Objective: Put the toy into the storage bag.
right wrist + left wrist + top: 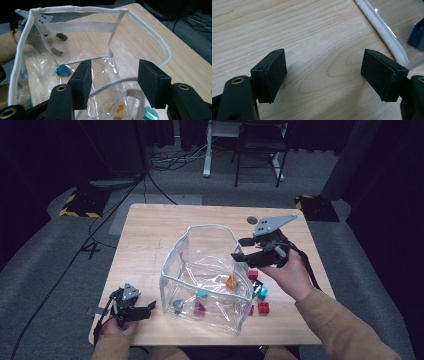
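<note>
The wooden surface (150, 235) takes up the middle of the room, with grey carpet around it. On it stands a clear plastic bag (210, 285) with a white trimmed rim, its mouth open upward — it sits near the centre, a little toward the person's side. Inside it lie a few small blocks: an orange one (231, 282), a teal one (201, 294), a grey-blue one (178, 305) and a dark pink one (199, 308). More blocks rest on the surface just beside the bag's right wall: two red ones (263, 307), a teal one (262, 293) and a dark one next to it.

The right tongs (242, 248) hang above the bag's right rim, held in the person's right hand (290, 275). Their jaws stand apart with nothing clamped — in the right gripper view the white rim (112, 86) curves across the gap without the pads pressing on it.

The left tongs (151, 307) rest low at the near left corner of the surface, just beside the bag's left wall. Their jaws are wide apart over bare wood.
</note>
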The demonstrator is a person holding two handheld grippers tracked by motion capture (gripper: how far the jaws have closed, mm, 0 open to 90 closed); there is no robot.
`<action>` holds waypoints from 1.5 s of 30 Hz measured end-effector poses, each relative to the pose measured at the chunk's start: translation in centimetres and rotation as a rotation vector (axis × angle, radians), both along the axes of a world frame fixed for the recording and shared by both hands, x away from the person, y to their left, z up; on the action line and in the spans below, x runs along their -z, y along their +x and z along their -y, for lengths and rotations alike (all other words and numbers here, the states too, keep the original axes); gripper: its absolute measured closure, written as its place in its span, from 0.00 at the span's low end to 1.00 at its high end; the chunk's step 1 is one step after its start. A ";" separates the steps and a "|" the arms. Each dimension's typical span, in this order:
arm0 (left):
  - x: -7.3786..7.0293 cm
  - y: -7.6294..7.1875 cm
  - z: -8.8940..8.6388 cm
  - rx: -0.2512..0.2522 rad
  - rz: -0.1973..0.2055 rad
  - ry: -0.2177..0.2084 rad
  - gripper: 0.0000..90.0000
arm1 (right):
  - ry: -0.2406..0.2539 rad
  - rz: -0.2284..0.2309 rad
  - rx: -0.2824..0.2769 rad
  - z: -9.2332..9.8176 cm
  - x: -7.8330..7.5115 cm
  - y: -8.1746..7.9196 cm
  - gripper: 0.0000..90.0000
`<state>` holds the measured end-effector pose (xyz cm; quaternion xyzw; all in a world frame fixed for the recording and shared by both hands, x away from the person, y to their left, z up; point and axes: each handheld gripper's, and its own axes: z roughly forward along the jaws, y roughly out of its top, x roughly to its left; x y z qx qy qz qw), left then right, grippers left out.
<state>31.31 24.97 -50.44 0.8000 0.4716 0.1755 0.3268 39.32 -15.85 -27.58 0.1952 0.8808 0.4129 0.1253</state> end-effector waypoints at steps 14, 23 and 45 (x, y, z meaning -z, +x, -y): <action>0.0 0.0 0.0 -0.006 0.004 -0.002 0.23 | 0.027 0.038 0.150 5.9 0.9 0.8 0.50; 0.0 0.0 0.0 -0.006 0.004 -0.002 0.23 | 0.003 -0.020 0.198 7.3 4.0 2.1 0.48; 0.0 0.0 0.0 -0.006 0.004 -0.002 0.23 | -0.209 -0.153 0.227 5.4 13.0 5.4 0.48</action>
